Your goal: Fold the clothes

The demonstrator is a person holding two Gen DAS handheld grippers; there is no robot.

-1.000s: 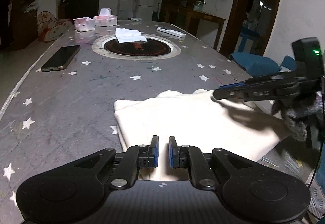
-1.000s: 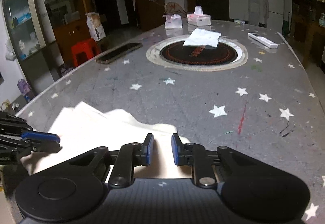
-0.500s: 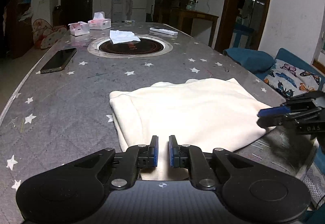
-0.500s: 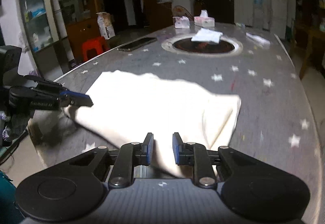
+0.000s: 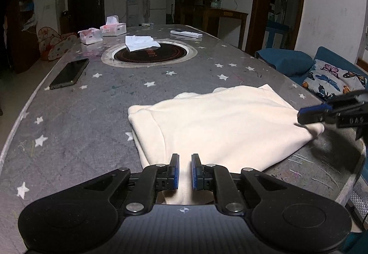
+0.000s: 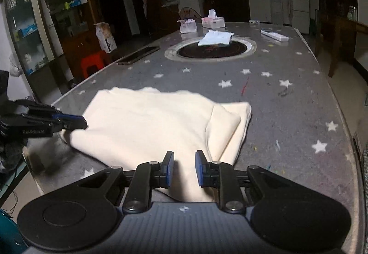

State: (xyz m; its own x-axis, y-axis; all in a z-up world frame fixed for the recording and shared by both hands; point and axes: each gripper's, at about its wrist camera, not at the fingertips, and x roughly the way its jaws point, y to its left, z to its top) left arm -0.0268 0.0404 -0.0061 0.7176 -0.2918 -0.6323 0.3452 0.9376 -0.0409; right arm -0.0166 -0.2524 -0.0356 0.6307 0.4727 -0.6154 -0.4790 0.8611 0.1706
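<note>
A cream garment [image 5: 218, 125] lies folded flat on the grey star-patterned table [image 5: 92, 115], close to its near edge. My left gripper [image 5: 185, 171] is shut on the garment's near edge, with cloth filling the narrow gap between its blue pads. My right gripper [image 6: 184, 168] is likewise shut on a thicker fold of the garment [image 6: 149, 125] at its near edge. In the left wrist view the right gripper [image 5: 301, 114] reaches in at the garment's right corner. In the right wrist view the left gripper [image 6: 78, 121] sits at the left corner.
A phone [image 5: 70, 73] lies at the table's left side. A round inset hotplate [image 5: 149, 56] carries a small white cloth [image 5: 140, 43]. Behind it stand two tissue boxes [image 5: 113, 28] and a remote [image 5: 186, 34]. A blue sofa with a butterfly cushion [image 5: 333, 80] is beyond the right edge.
The right gripper has swung from over the garment's far part back and out to its right near corner. The garment now lies flatter and spread wide. The left gripper has stayed put.
</note>
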